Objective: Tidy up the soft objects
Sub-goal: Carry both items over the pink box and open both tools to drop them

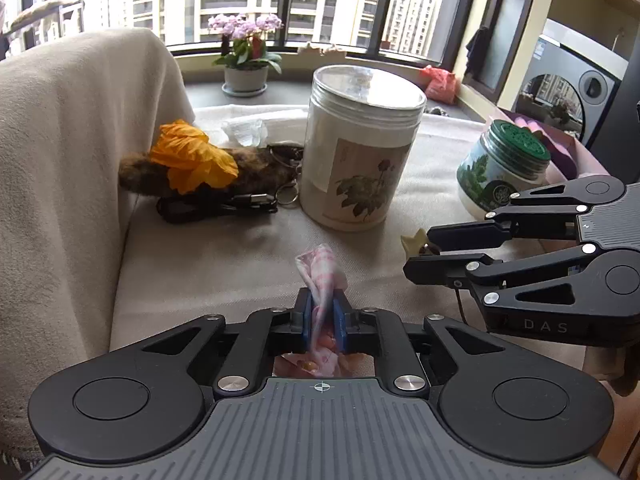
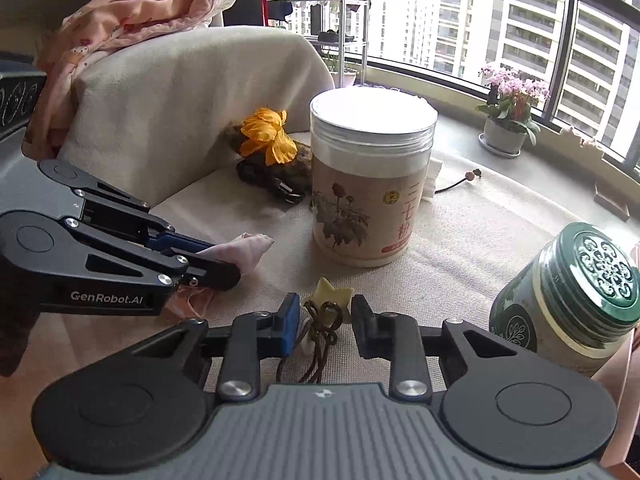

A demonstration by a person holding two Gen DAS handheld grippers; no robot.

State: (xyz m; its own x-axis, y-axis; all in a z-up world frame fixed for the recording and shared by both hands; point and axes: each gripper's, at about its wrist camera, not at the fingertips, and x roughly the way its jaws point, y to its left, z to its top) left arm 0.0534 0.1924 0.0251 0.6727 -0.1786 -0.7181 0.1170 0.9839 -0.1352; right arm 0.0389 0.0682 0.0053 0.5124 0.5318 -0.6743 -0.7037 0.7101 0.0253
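Observation:
My left gripper (image 1: 322,307) is shut on a pink checked cloth (image 1: 321,270), held just above the cloth-covered seat; it also shows in the right wrist view (image 2: 216,260) with the cloth (image 2: 248,250) sticking out of its tip. My right gripper (image 2: 326,312) is open around a small yellow star-shaped charm (image 2: 329,294) on a brown cord (image 2: 320,332); in the left wrist view the right gripper (image 1: 418,254) has the charm (image 1: 416,240) between its tips. An orange fabric flower (image 1: 192,156) lies on a brown furry piece (image 1: 256,172).
A tall white canister (image 1: 360,148) stands mid-seat, and a green-lidded jar (image 1: 504,168) to its right. A cream-covered armrest (image 1: 72,152) rises at left. A black cable and keyrings (image 1: 248,200) lie by the fur. Pink clothing (image 2: 120,12) drapes the armrest.

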